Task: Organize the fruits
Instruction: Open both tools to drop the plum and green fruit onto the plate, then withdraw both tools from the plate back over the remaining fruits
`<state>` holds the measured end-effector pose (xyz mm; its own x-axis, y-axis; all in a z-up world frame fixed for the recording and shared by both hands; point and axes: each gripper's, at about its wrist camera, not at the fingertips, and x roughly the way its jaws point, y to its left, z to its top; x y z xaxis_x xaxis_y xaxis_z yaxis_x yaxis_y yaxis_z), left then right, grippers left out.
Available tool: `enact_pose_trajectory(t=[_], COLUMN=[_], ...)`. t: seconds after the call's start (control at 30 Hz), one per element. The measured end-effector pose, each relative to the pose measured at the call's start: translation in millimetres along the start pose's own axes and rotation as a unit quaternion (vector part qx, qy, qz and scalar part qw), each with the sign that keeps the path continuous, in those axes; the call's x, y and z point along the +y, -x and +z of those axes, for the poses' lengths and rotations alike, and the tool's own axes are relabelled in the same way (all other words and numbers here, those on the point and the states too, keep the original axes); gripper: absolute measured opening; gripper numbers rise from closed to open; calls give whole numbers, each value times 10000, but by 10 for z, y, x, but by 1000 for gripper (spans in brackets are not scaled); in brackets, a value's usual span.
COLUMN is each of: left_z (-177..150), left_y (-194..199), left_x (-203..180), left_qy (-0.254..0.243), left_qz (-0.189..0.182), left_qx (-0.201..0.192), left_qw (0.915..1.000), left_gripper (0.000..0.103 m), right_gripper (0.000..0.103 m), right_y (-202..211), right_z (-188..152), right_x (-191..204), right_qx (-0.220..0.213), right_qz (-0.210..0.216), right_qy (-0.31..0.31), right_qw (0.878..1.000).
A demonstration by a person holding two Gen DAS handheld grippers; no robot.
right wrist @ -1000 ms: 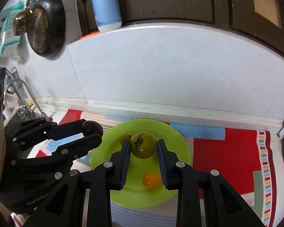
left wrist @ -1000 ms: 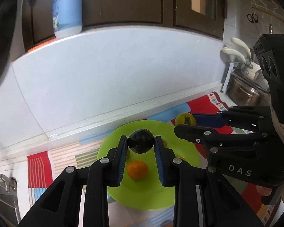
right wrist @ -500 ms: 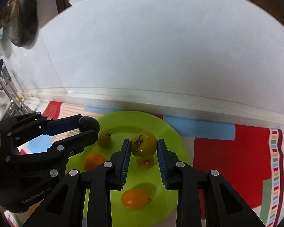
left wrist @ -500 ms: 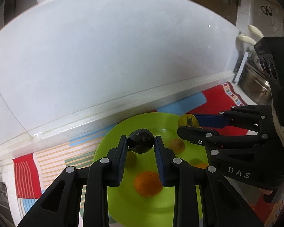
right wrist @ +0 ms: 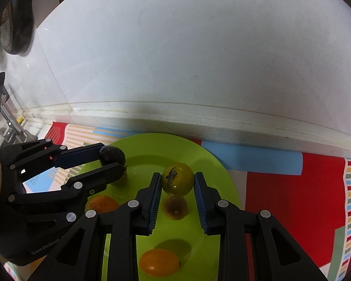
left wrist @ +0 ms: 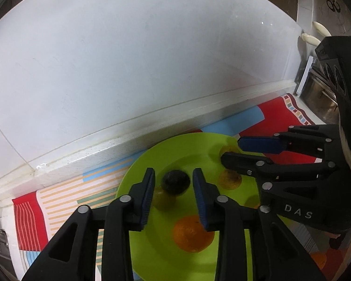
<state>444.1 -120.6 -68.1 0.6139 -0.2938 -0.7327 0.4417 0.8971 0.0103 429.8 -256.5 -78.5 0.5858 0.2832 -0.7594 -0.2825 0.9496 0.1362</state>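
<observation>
We're nearly done — several fruits are already sitting on the green plate [right wrist: 224,178]. Our left gripper [left wrist: 173,183] is hovering low over it, fingers apart around the dark plum [left wrist: 176,182]. Our right gripper [right wrist: 177,182] is pinching the yellow-green tomato [right wrist: 177,179] just above the plate.

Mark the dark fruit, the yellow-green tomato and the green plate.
dark fruit [left wrist: 176,182], left wrist view, middle of its top.
yellow-green tomato [right wrist: 177,179], right wrist view, front face.
green plate [right wrist: 152,145], right wrist view, bare far side.
</observation>
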Motion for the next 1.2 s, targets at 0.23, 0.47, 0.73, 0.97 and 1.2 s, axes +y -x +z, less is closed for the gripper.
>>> enact_pose_trajectory(t=[0.23, 0.47, 0.73, 0.97, 1.2], left_z=[-6, -32, -62, -163, -320], left_y=[176, 547, 1059, 1416, 1738], left_x=[43, -5, -95, -233, -407], left_qy=[83, 161, 211, 201, 186], left_qz=[116, 248, 267, 320, 299], left_qx=[-106, -356, -699, -880, -988], left_qw=[9998, 9989, 9970, 9954, 9945], left_gripper=[37, 43, 50, 54, 60], right_gripper=[36, 36, 37, 37, 40], right_y=[155, 537, 1036, 1423, 1728], right_z=[-18, -55, -167, -341, -513], right_x=[13, 98, 252, 361, 446], right_qx=[-153, -443, -746, -921, -1032], right_qz=[-139, -148, -70, -138, -162], right_qy=[-3, -6, -38, -35, -43], right_qw=[9998, 9989, 9972, 9957, 9945])
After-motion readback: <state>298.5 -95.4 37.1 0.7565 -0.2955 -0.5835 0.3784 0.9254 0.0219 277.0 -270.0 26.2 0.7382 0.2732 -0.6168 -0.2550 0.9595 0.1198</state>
